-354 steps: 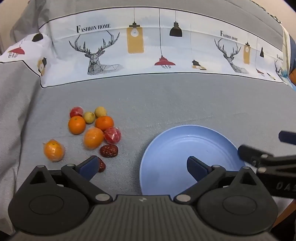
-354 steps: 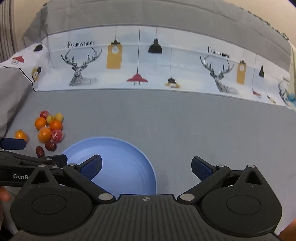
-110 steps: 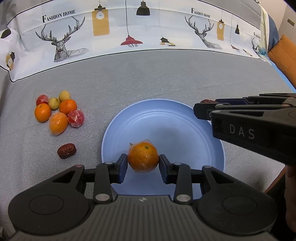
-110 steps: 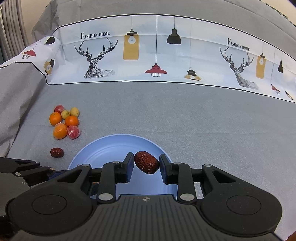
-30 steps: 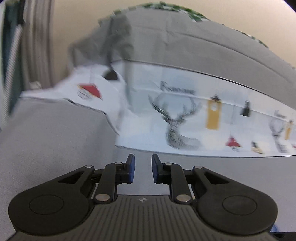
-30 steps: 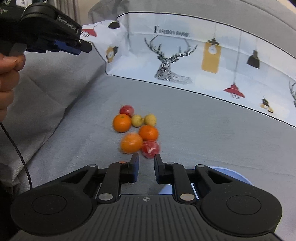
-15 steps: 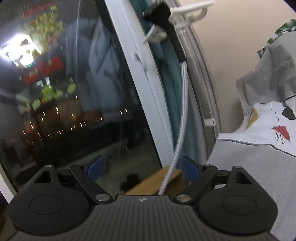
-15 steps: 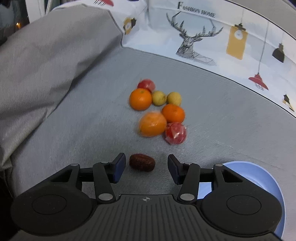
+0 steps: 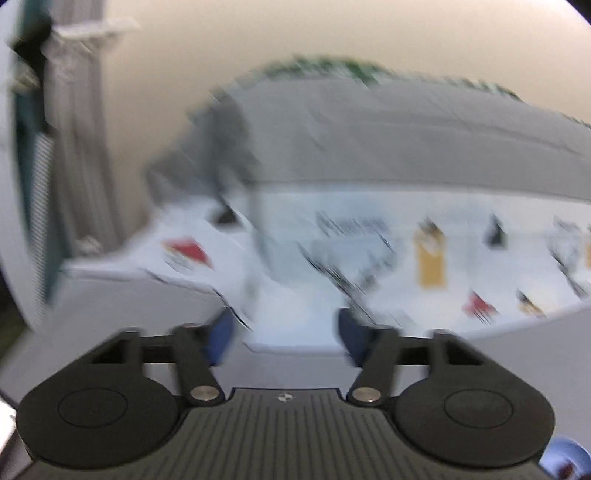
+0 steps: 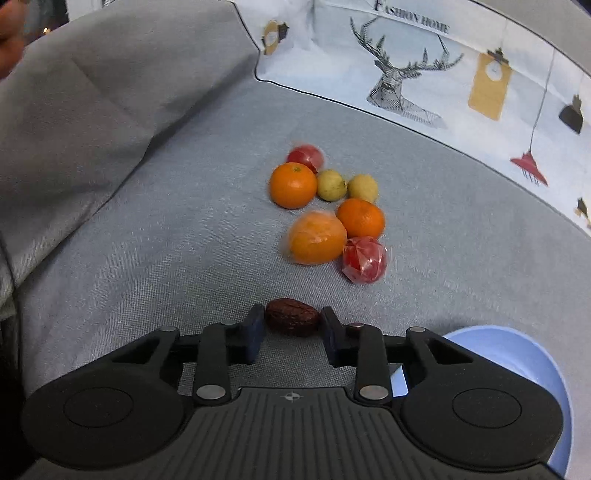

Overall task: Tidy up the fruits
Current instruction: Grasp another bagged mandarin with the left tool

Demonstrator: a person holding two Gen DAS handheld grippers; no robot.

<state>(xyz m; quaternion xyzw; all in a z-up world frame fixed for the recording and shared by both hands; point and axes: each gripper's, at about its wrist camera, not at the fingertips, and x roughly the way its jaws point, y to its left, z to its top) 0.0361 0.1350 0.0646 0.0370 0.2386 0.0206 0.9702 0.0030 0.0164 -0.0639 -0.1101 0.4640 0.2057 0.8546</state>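
A dark red date [image 10: 293, 322] lies on the grey cloth between the fingers of my right gripper [image 10: 293, 326]. Its jaws are closing, and both blue pads touch the date's ends. Just beyond it sits a loose cluster: two bare oranges [image 10: 293, 185] [image 10: 361, 218], a wrapped orange [image 10: 317, 237], a wrapped red fruit [image 10: 365, 259], a red fruit [image 10: 306, 156] and two small yellow-green fruits [image 10: 331, 184]. The blue plate [image 10: 517, 354] shows at the lower right. My left gripper [image 9: 284, 332] is in the air, badly blurred, jaws closing with nothing between them.
A printed white cloth band with deer and lamps [image 10: 406, 74] runs along the back. Grey fabric rises in folds [image 10: 92, 92] on the left. A person's hand [image 10: 9, 33] shows at the top left corner. A sliver of the plate [image 9: 565, 458] appears in the left wrist view.
The right gripper's jaws have narrowed from wide around the date to touching its ends. The left wrist view swung from a dark window back toward the cloth, and its jaws narrowed.
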